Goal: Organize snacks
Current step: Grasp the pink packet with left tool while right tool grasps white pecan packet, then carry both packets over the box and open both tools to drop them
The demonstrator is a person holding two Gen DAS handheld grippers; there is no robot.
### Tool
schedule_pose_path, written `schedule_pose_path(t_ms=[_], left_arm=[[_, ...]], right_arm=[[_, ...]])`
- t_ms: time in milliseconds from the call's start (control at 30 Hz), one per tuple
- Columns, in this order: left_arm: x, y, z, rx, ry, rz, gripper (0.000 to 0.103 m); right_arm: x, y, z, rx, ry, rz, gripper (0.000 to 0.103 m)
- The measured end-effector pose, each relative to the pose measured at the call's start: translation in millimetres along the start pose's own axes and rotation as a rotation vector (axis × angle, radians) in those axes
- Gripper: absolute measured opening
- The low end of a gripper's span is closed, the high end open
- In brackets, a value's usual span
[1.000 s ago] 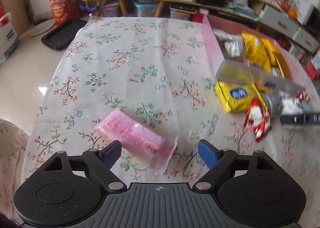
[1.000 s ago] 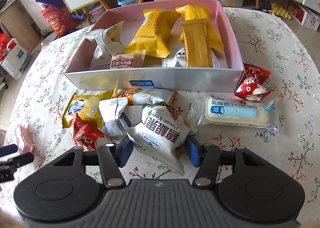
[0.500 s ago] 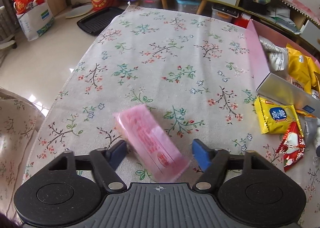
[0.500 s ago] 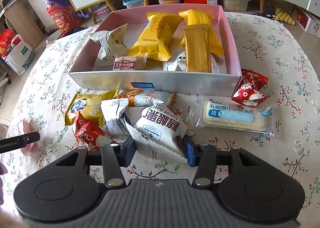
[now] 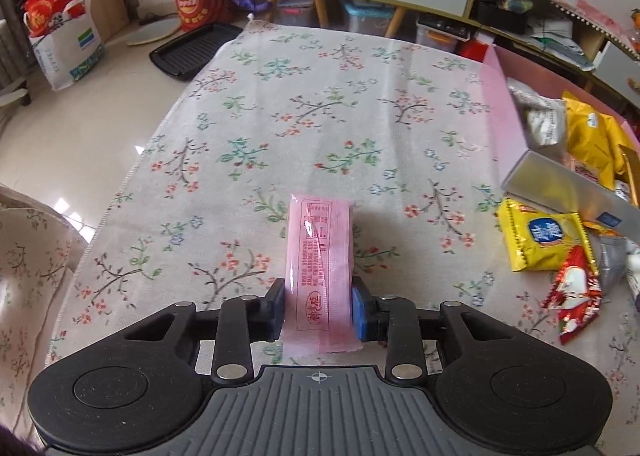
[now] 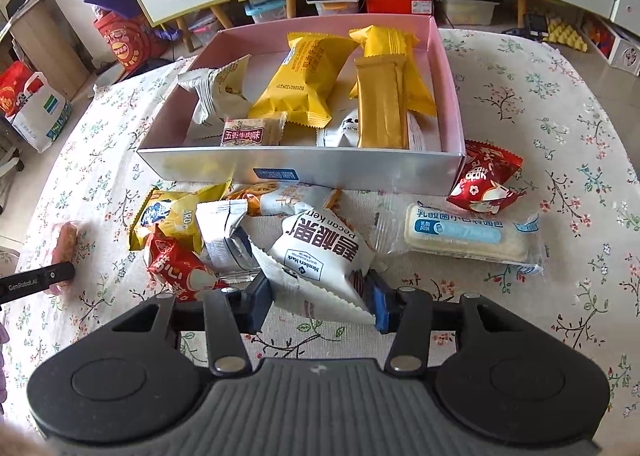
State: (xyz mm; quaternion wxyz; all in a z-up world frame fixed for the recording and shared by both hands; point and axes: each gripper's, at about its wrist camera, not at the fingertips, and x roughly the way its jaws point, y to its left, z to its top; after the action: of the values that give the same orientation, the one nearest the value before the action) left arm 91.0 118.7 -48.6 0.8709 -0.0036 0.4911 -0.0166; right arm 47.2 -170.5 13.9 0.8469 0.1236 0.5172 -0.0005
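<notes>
Both grippers hold snack packets over the table.
The left gripper (image 5: 319,310) is closing on a pink packet (image 5: 320,256); only the right view shows the right gripper (image 6: 318,306) clamping a white pecan packet (image 6: 320,252), with the pink box (image 6: 304,172) just ahead.

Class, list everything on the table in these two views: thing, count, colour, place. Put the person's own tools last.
box: one, pink inside, silver front, far side of table
packets in box: about seven, yellow, gold, white
pink packet: one, left part of table, between left fingers
pecan packet: one, white, before the box, between right fingers
bread packet: one, clear and blue, right of pecan packet
red packets: two, one at each end of the loose pile
cloth: one, floral, covering table
left gripper: closing on pink packet
right gripper: clamped on pecan packet
</notes>
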Motion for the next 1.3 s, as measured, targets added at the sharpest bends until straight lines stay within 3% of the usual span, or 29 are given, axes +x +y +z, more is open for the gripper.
schedule_pose_path(t_ms=[300, 767, 1300], left_arm=[[-11.9, -18.2, 2.8, 0.047, -0.044, -0.043, 0.030], [-35.3, -51.9, 12.6, 0.065, -0.102, -0.167, 0.030], [-38.9, -135.7, 48.9, 0.137, -0.173, -0.314, 0.030]], right_arm=[[-10.5, -4.7, 3.3, 0.025, -0.024, 0.034, 0.045], [-31.6, -20.2, 12.5, 0.094, -0.083, 0.103, 0.045], [-30.5, -27.9, 39.6, 0.163, -0.153, 0.149, 0.045]])
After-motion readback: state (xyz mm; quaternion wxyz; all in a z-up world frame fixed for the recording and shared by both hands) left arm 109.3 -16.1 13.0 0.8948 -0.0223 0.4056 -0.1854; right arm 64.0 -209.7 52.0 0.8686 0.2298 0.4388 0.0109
